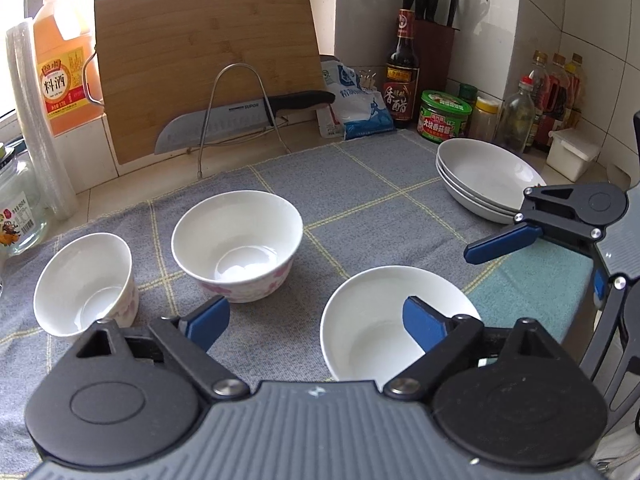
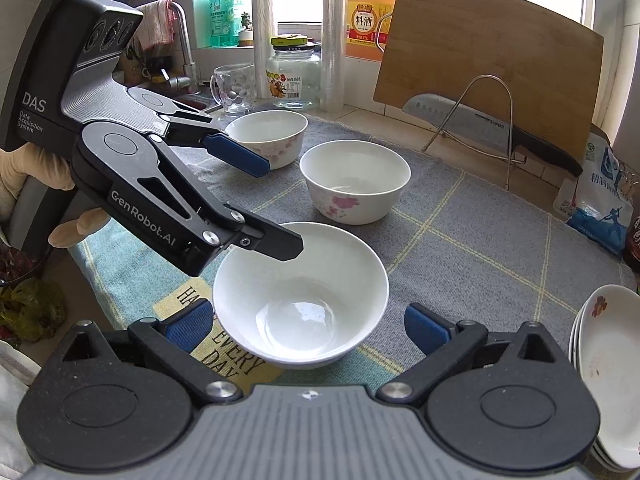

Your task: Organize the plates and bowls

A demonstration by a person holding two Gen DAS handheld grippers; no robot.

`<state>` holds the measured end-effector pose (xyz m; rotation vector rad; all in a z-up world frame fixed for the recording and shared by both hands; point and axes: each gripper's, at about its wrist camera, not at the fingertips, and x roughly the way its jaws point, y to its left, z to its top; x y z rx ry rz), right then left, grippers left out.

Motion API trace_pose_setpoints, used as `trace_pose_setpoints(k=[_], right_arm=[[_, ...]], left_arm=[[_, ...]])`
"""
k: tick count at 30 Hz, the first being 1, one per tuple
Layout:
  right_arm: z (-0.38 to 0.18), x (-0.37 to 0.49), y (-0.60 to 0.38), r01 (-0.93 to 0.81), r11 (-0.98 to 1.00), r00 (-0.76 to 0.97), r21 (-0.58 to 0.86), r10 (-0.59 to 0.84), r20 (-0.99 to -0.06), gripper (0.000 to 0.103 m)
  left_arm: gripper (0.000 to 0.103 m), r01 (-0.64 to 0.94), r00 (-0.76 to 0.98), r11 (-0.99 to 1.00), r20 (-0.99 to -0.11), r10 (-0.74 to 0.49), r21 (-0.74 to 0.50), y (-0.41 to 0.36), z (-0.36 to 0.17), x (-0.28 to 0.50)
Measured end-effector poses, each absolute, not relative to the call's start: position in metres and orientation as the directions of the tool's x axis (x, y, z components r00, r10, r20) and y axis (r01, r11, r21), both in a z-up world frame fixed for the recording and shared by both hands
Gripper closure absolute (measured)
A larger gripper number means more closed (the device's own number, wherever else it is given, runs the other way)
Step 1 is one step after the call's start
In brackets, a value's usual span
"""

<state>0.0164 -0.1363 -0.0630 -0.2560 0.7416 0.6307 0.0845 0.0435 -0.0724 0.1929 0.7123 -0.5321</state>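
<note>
Bowls: left tool point(image 1: 316, 326) and right tool point(image 2: 308, 326) both spread apart, nearest plain white ceramic bowl point(image 2: 300, 296) on counter cloth between right fingers; close squarely on rim.

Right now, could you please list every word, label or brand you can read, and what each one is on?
"DAS Data Acquisition System": body of the left gripper.
"GenRobot.AI": its arm.
"SUPOR": knife blade.
"料酒": orange jug.
"香醋": dark bottle.
"EVERY DAY": mat; the word above is partly hidden.
Jar, salt bag and green tub labels: too small.
</note>
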Motion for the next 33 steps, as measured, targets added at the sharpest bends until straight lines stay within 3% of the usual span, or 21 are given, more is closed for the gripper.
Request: trace_pose_setpoints(k=[12, 26, 33], right_arm=[[-0.054, 0.056, -0.129, -0.616, 0.786, 0.609, -0.048, 0.437, -0.661, 0.0], [-0.073, 0.116, -0.108, -0.611, 0.788, 0.61, -0.071, 0.412, -0.677, 0.0], [-0.086, 0.133, -0.098, -0.628, 0.775, 0.579, -0.069, 0.406, -0.707, 0.0]], left_arm=[[0.005, 0.458, 0.703, 0.885, -0.643, -0.303, 0.083, 0.06, -0.057, 0.116], [0.006, 0.472, 0.665, 0.878, -0.685, -0.298, 0.076, 0.071, -0.076, 0.184], [0.012, 0.494, 0.62, 0.868, -0.716, -0.321, 0.039, 0.068, -0.089, 0.21]])
